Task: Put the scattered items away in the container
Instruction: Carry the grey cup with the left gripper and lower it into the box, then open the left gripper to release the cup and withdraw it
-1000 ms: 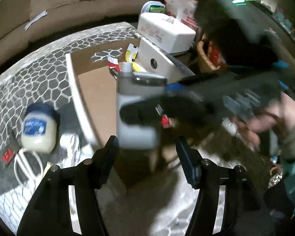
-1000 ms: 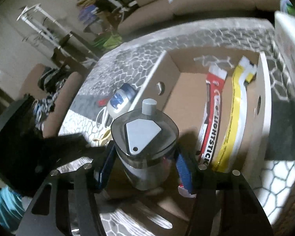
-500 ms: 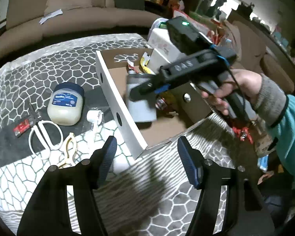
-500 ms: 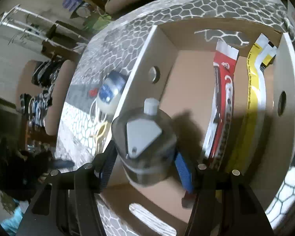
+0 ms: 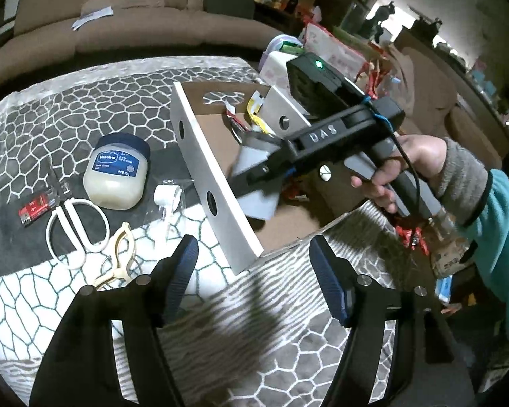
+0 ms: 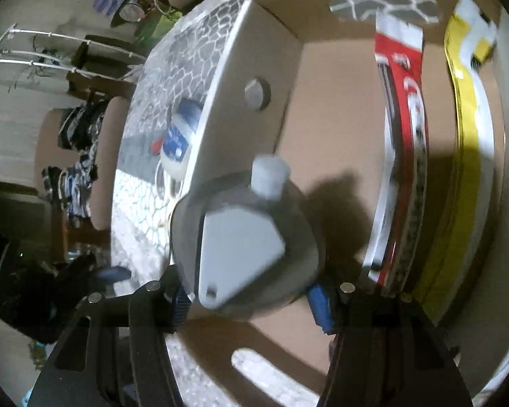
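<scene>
Looking down through the right wrist view, the right gripper (image 6: 247, 302) is clamped on a grey dispenser bottle (image 6: 244, 244), its blue-padded fingers (image 6: 319, 308) pressing both flanks of the body just below the flat grey cap; the bottle hangs over the brown floor of the cardboard box (image 6: 336, 108), close to the box's white left wall. This view alone shows the box contents plainly: a red packet (image 6: 403, 135) and a yellow packet (image 6: 465, 129) lie side by side along the right wall, apart from the bottle. The left wrist view shows what the other cannot: the right gripper (image 5: 254, 176) from outside, held in the person's right hand (image 5: 400, 166), reaching across the box (image 5: 217, 183) with the bottle (image 5: 258, 173) blurred inside the near half. It also shows the left gripper (image 5: 254, 271), fingers spread wide with nothing between them, hovering above the patterned table cover (image 5: 254, 339) just short of the box's near corner. Outside the box, beside its left wall, lie a Vaseline jar (image 5: 117, 169), a small white cap (image 5: 166, 196), white scissors (image 5: 74, 227), a cream clip (image 5: 117, 257) and a small red packet (image 5: 34, 208); only the jar (image 6: 180, 139) is partly visible from the right wrist, past the wall's edge.
</scene>
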Demonstrator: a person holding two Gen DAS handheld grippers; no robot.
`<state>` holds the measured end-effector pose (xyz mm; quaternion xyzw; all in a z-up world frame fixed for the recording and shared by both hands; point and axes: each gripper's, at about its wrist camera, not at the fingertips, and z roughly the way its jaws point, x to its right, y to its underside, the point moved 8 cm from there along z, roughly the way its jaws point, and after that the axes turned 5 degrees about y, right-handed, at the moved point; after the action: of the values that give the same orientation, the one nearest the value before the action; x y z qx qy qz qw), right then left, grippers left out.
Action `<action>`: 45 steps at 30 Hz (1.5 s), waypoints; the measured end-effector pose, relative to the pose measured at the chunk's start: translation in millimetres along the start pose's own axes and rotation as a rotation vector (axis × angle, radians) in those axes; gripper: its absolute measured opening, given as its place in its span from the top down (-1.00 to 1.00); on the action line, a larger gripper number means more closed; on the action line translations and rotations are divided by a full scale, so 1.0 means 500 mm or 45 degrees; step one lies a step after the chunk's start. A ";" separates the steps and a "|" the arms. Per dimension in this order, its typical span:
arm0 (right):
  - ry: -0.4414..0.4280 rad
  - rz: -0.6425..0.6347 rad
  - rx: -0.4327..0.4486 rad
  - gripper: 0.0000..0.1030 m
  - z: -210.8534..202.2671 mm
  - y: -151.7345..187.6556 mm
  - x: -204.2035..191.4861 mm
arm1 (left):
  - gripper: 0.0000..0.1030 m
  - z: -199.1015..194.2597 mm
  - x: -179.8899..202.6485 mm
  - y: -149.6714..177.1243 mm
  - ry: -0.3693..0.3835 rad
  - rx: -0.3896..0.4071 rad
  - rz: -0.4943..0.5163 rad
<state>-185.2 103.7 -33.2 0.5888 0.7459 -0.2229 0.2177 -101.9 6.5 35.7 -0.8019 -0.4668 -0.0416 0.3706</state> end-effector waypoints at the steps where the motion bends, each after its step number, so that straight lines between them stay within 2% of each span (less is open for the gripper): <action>1: 0.006 -0.010 -0.021 -0.13 -0.001 0.008 -0.003 | -0.27 -0.001 0.003 -0.001 0.004 0.002 0.003; 6: 0.054 -0.095 -0.156 -0.09 -0.020 0.050 -0.030 | -0.27 0.000 0.022 0.000 0.030 -0.006 0.030; 9: 0.161 -0.106 -0.215 -0.09 -0.021 0.053 -0.019 | -0.27 0.003 0.033 0.002 0.035 -0.018 0.056; 11: 0.185 -0.083 -0.226 -0.09 -0.013 0.052 -0.011 | -0.27 0.004 0.037 0.002 0.035 -0.021 0.063; 19: 0.095 0.032 -0.160 -0.14 0.014 0.053 0.002 | -0.27 0.008 0.037 0.008 0.028 -0.036 0.081; 23: 0.069 0.071 -0.116 -0.45 -0.007 0.053 -0.007 | -0.27 0.008 0.034 0.012 0.028 -0.046 0.079; 26: 0.051 0.042 -0.047 -0.58 -0.048 0.054 -0.025 | -0.27 0.003 0.033 0.011 0.032 -0.040 0.079; 29: -0.034 0.086 0.025 -0.58 -0.080 0.055 -0.029 | -0.28 0.002 0.031 0.009 0.038 -0.036 0.072; 34: -0.038 0.119 -0.027 -0.60 -0.041 0.083 -0.027 | -0.28 0.002 0.035 0.013 0.035 -0.045 0.079; 37: -0.103 0.134 -0.017 -0.62 -0.025 0.086 -0.044 | -0.28 0.000 0.041 0.014 0.039 -0.043 0.089; 42: -0.119 0.167 0.001 -0.60 -0.020 0.084 -0.044 | -0.28 -0.006 0.028 0.013 0.018 -0.040 0.081; 44: -0.127 0.182 0.046 -0.60 -0.043 0.082 -0.033 | -0.33 -0.019 0.006 0.011 -0.008 -0.021 0.064; 45: -0.135 0.177 0.066 -0.60 -0.060 0.086 -0.028 | -0.44 -0.027 -0.009 0.009 -0.020 -0.005 0.051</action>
<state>-142.2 119.3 -4.0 0.6320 0.6845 -0.2573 0.2567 -96.9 -6.4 40.9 -0.8122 -0.4534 -0.0286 0.3660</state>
